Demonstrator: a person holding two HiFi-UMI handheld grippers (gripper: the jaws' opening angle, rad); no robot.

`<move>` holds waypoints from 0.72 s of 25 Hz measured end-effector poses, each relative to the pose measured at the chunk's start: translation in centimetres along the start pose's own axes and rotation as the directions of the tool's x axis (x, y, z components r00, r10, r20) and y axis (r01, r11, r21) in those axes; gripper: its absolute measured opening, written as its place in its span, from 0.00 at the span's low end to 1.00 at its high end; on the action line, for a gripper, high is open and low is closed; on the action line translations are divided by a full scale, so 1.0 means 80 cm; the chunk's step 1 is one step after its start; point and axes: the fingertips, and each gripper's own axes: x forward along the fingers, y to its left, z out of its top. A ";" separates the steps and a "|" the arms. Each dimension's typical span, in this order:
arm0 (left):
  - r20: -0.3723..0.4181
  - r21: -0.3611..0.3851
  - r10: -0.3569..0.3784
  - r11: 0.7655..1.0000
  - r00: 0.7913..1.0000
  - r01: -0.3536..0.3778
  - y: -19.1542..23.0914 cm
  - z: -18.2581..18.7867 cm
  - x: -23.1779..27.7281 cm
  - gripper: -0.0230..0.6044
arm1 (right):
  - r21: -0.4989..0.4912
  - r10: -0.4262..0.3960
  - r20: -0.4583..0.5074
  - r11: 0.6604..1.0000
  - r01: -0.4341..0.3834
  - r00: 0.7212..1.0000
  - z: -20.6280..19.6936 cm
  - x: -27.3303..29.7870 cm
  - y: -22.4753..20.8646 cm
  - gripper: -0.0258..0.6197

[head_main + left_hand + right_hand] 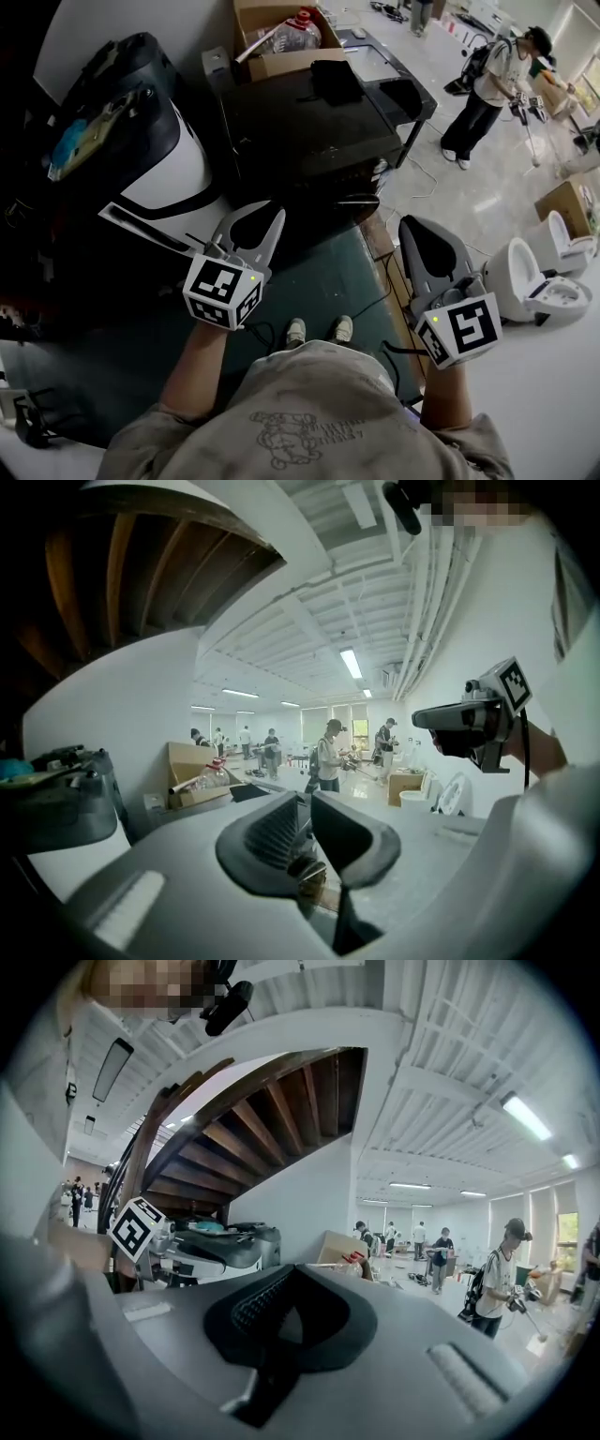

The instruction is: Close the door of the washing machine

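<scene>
Both grippers hang empty above the green mat [328,281] – the washing machine [309,131] is just ahead.

At the far left stands a white and black appliance [159,159] with a bag on top. The left gripper [253,217] has its jaws a little apart, a narrow gap with nothing in it. Ahead, between the two grippers, is the dark, box-shaped washing machine; from above I cannot tell how its door stands. A cardboard box [272,37] is behind it. The right gripper [417,230] has its jaws pressed together and holds nothing. Further right, on the pale floor, are white toilets [534,272] – and a person [487,84] stands well away.
</scene>
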 end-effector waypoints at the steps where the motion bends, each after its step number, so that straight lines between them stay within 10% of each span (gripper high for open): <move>1: 0.004 0.007 0.004 1.000 1.000 -0.004 -0.001 0.002 -0.005 0.11 | -0.002 0.001 0.006 1.000 -0.001 1.000 0.004 -0.002 0.002 0.08; 18: 0.031 0.053 0.043 0.998 0.999 -0.044 -0.003 0.021 -0.051 0.04 | -0.018 0.042 0.010 0.999 -0.042 0.999 0.008 -0.016 0.023 0.08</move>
